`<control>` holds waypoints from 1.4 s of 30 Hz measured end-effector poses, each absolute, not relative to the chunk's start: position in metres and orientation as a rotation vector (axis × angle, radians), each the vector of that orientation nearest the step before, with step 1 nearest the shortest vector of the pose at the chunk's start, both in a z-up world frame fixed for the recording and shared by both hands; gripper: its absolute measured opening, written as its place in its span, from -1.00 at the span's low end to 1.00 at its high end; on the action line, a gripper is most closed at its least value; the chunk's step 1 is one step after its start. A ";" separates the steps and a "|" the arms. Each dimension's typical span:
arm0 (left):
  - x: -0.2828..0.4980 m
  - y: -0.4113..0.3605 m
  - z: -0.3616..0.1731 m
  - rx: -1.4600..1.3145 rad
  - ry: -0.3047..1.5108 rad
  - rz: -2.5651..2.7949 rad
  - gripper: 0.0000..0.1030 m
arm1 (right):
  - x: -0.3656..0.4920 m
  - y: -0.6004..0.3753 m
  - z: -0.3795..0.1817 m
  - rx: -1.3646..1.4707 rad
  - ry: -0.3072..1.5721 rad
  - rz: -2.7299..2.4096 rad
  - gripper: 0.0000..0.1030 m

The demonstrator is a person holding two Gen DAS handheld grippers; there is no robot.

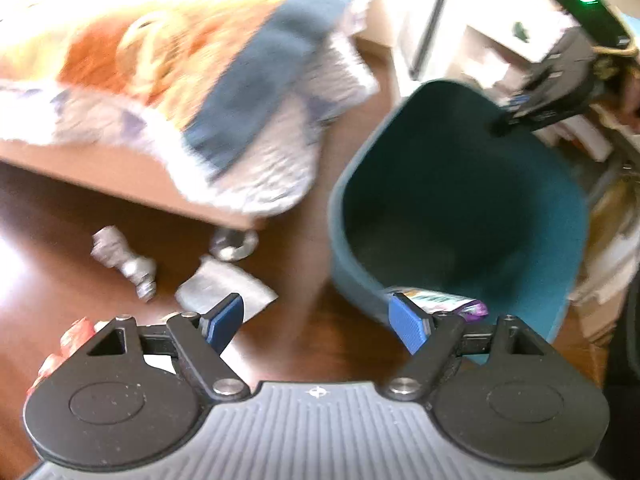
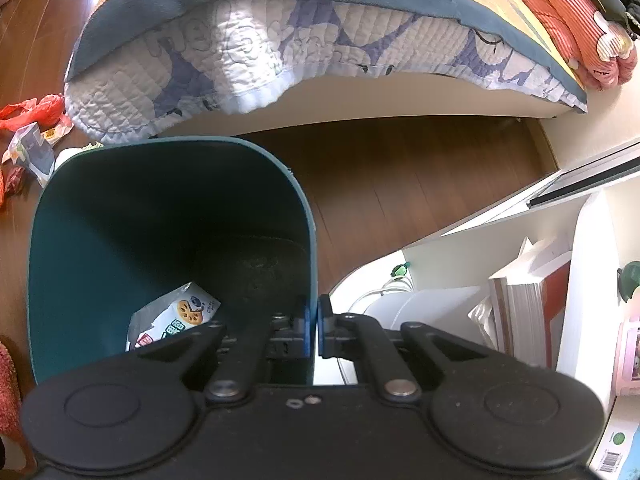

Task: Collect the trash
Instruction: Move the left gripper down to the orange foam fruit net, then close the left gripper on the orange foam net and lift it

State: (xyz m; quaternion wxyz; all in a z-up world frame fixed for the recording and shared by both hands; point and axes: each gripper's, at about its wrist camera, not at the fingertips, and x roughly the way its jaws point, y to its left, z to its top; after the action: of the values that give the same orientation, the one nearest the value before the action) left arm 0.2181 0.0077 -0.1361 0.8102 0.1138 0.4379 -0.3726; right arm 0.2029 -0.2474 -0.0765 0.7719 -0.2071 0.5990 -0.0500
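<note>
- Two tongs are in play: the left tongs (image 1: 316,322) stand with their blue pads wide apart and nothing between them, above the dark brown wooden floor (image 1: 60,216).
- The right tongs (image 2: 316,330) are pressed together on the near right wall of the teal plastic trash bin (image 2: 80,240), one blue pad inside the wall and one outside it.
- The bin sits on the floor just in front of the bed, its mouth open toward both cameras; in the left wrist view it lies to the right of the left tongs.
- Inside the bin, near its bottom, lies a white printed snack wrapper (image 2: 176,316); the left wrist view shows a wrapper with a purple end (image 1: 444,304) at the bin's near rim.
- On the floor, left of the bin and close under the bed's edge, lie a crumpled silvery foil lump (image 1: 122,258), a flat grey foil packet (image 1: 224,288) and a small round shiny object (image 1: 234,242); this view is blurred, so their kind is hard to tell.
- Further left, the right wrist view shows a red plastic bag (image 2: 36,114) and a crushed white carton (image 2: 32,152) on the floor.
- A white-and-blue quilted bedcover (image 2: 192,76) hangs over the bed's corner above the bin.
- To the right stands a white shelf with books (image 2: 524,304).
</note>
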 end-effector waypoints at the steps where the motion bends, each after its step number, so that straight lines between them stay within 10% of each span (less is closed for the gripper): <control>1: 0.220 0.014 -0.140 0.249 0.937 -0.756 0.55 | 0.203 -0.246 -0.076 -0.451 1.299 -0.108 -0.94; 36: 0.269 0.266 -0.365 -0.266 1.414 0.230 0.59 | 0.205 -0.246 -0.074 -0.431 1.303 -0.125 -0.92; 38: 0.267 0.269 -0.365 -0.279 1.420 0.234 0.54 | 0.205 -0.246 -0.074 -0.428 1.303 -0.125 -0.92; 42: 0.264 0.271 -0.359 -0.311 1.405 0.216 -0.19 | 0.203 -0.248 -0.075 -0.427 1.303 -0.128 -0.92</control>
State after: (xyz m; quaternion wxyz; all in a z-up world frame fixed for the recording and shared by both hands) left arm 0.2637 0.2708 -0.3594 0.7469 -0.1422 0.6420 0.0989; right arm 0.2028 -0.2478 -0.0749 0.7723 -0.1970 0.6011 -0.0590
